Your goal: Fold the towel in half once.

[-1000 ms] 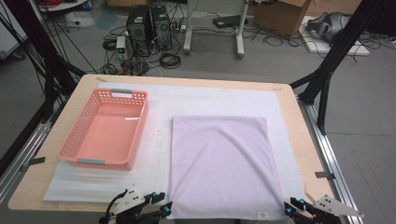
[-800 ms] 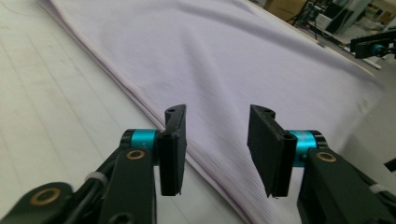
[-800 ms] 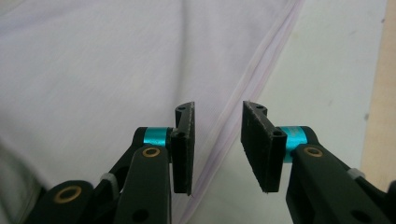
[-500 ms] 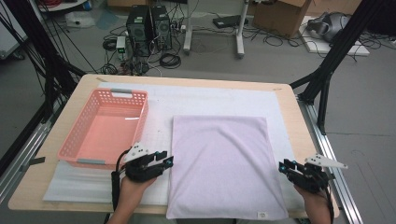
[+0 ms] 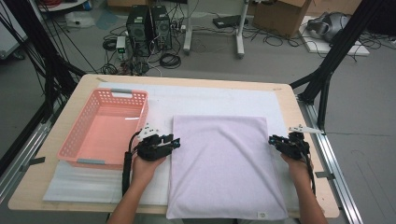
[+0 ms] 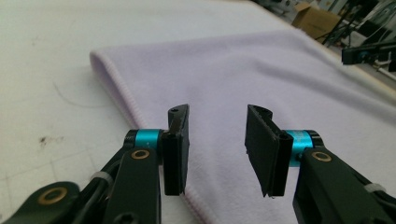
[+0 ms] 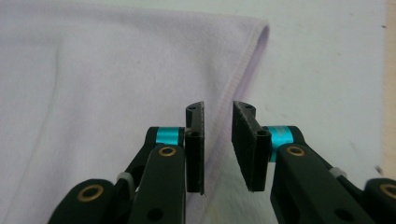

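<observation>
A lilac towel lies flat on the white mat, its near end at the table's front edge. My left gripper sits at the towel's left hem, jaws open, with the towel stretching ahead and its folded edge running between and left of the jaws. My left gripper holds nothing. My right gripper is at the towel's right hem, jaws open a little. In the right gripper view the towel fills the left, and its stitched hem runs down into the gap of my right gripper.
A pink plastic basket stands empty at the left of the white mat, close behind my left hand. The wooden table edge runs just right of my right hand. Cables and computer towers lie on the floor beyond.
Both hands have moved forward from the table's front edge, up along the towel's two sides, and now sit about midway along its left and right hems.
</observation>
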`<state>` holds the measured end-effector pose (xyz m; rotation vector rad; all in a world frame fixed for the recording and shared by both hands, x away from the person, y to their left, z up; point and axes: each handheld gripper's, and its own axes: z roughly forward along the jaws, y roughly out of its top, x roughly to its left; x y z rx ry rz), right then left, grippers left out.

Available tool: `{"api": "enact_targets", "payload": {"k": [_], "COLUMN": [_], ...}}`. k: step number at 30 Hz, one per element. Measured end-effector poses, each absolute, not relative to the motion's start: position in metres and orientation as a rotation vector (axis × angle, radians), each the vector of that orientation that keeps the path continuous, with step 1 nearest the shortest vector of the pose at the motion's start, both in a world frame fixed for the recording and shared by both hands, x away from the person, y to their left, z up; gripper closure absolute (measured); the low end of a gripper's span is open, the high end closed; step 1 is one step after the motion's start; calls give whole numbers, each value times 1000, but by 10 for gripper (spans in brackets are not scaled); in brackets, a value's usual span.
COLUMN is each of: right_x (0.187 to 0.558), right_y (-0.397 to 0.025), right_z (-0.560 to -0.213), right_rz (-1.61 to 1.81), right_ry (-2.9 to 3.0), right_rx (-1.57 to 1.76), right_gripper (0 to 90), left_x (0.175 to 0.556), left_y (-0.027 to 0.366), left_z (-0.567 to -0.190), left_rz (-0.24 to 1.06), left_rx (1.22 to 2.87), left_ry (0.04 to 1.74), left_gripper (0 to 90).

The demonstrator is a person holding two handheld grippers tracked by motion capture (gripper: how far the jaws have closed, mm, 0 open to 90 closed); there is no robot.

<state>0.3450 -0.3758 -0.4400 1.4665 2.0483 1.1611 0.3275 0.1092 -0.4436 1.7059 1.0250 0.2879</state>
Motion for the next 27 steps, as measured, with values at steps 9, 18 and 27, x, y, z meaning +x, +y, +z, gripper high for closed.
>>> {"api": "enact_targets", "payload": {"k": [9,18,27], "right_x": [359,360,359], "right_y": [-366,-371,-366], "right_z": [-447,-447,-447], "right_rz": [1003,1106,1057], "right_ry": [2055,2050,2085], "right_rx": [1459,1538,1510], "right_gripper": [862,564,867], "left_x": [337,363,375], "left_y": [108,102,88], "left_z": [-451,-444,-450], "left_rz": [307,385,427], "left_rx": [1713,1781,1887], "left_ry": [1086,1198,1224], "left_gripper": [596,467,867]}}
